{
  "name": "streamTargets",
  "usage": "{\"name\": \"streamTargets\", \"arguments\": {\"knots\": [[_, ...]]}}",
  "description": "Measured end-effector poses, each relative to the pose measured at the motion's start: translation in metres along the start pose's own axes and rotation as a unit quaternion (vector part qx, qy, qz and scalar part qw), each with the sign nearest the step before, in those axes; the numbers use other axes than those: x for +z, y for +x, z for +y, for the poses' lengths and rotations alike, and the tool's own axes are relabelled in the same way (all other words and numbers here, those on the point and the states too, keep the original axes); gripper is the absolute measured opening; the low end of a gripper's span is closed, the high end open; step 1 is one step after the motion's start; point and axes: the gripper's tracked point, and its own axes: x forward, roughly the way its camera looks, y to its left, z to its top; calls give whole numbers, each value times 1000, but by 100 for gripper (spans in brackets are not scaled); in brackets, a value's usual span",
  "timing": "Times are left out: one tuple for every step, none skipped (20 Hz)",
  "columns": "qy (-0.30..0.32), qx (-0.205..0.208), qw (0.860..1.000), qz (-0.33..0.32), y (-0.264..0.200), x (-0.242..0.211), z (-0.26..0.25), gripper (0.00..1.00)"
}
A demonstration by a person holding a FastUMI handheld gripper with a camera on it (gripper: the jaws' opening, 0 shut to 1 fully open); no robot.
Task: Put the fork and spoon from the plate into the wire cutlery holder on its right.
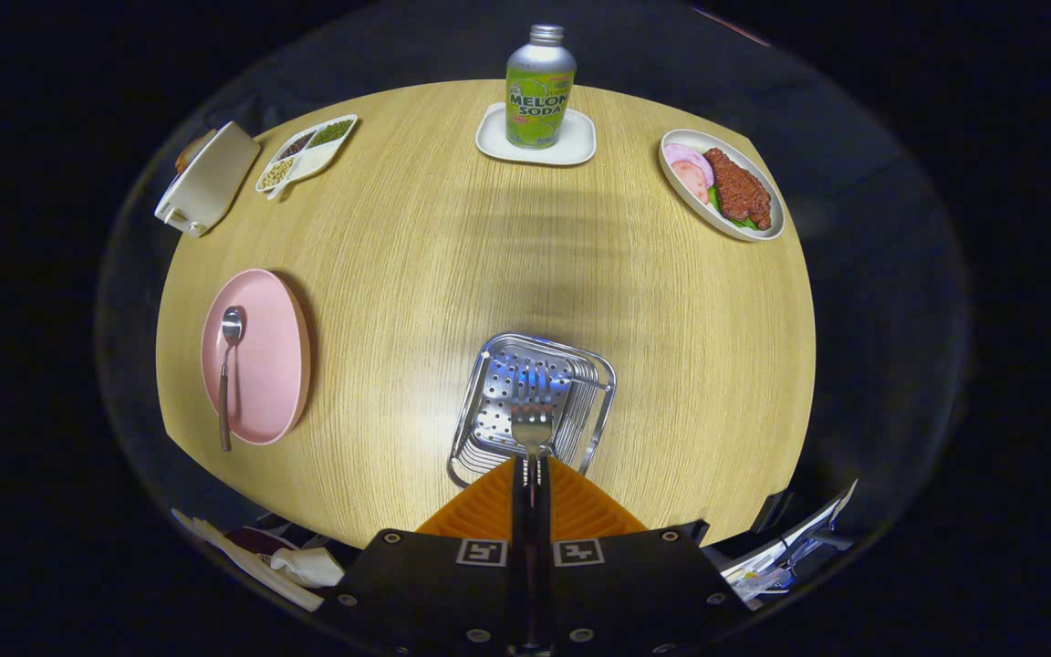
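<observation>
Two fingers of the gripper (pixel 532 474) at lower centre of the frame are pressed together on the fork (pixel 532 427), whose tines hang over the wire cutlery holder (pixel 489 401) just ahead. One spoon (pixel 227 365) lies on the pink plate (pixel 275 365) at middle left, well apart on the wooden table (pixel 443 246).

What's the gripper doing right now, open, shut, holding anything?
Gripper: shut on the fork, both fingers pressed on its handle, tines poised over the wire cutlery holder.
</observation>
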Motion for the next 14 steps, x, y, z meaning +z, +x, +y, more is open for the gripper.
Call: {"name": "streamTargets", "arguments": {"knots": [[0, 0, 1000, 2, 2, 2, -1, 7], [0, 1, 1000, 2, 2, 4, 0, 8], [1, 1, 1000, -2, 3, 7, 0, 10], [2, 1, 1000, -5, 1, 9, 0, 10], [3, 0, 1000, -14, 0, 12, 0, 15], [4, -3, 1000, -27, -2, 18, -1, 17], [7, -6, 999, -41, -7, 22, -1, 30], [14, -6, 998, -57, -12, 28, -1, 35], [21, -4, 997, -76, -19, 34, 2, 43], [28, 0, 995, -98, -25, 41, 6, 50], [35, 1, 992, -119, -32, 47, 11, 64], [42, 3, 988, -147, -39, 54, 17, 73], [47, 5, 984, -171, -45, 60, 26, 92], [54, 10, 979, -199, -54, 67, 36, 98]]}}
